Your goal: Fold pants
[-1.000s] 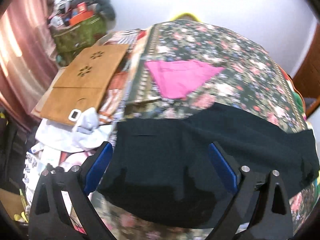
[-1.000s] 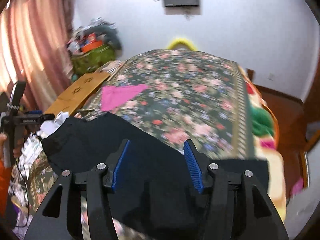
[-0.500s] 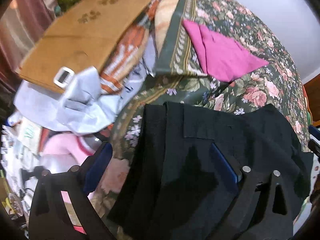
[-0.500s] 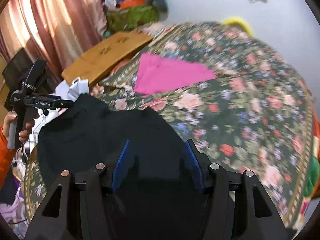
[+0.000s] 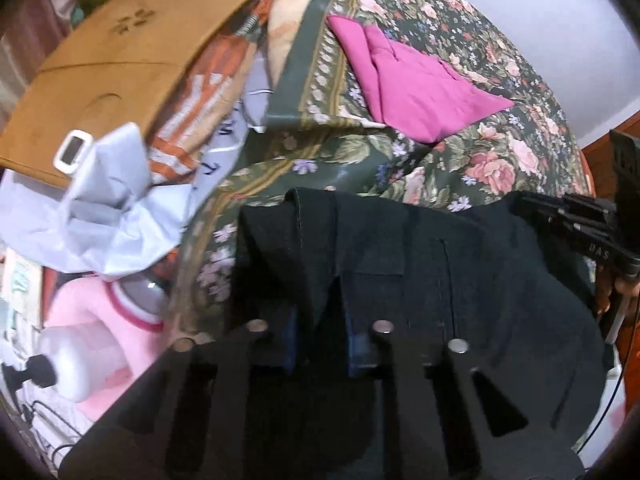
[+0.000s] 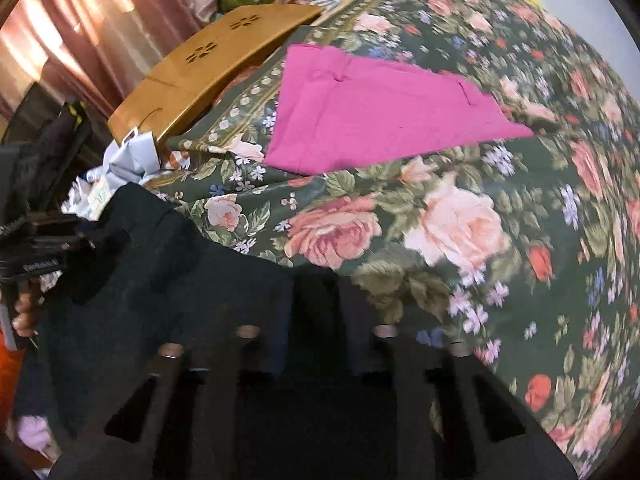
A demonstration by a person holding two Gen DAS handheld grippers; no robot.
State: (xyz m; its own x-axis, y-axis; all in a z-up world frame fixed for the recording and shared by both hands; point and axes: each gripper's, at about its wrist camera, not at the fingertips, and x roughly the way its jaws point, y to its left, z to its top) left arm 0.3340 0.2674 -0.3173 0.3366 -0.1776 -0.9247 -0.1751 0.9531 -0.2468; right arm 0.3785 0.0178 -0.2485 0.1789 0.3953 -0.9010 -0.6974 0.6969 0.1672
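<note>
The black pants [image 5: 440, 288] lie bunched at the near edge of the floral bedspread [image 5: 500, 160]. My left gripper [image 5: 320, 340] is shut on a fold of the pants at their left side. My right gripper [image 6: 316, 344] is shut on the pants [image 6: 160, 280] at their right side, its blue pads mostly hidden by the fabric. The right gripper also shows at the right edge of the left wrist view [image 5: 580, 220], and the left gripper at the left edge of the right wrist view [image 6: 36, 248].
A folded pink garment [image 6: 368, 108] lies farther back on the bedspread [image 6: 460, 220]. A wooden lap desk [image 5: 120, 60], a white crumpled bag [image 5: 100, 208] and pink items [image 5: 92, 344] pile up left of the bed. Curtains [image 6: 80, 28] hang at the left.
Both grippers went from open to shut on the black pants. Both have dropped closer to the bed and moved toward each other, bunching the pants.
</note>
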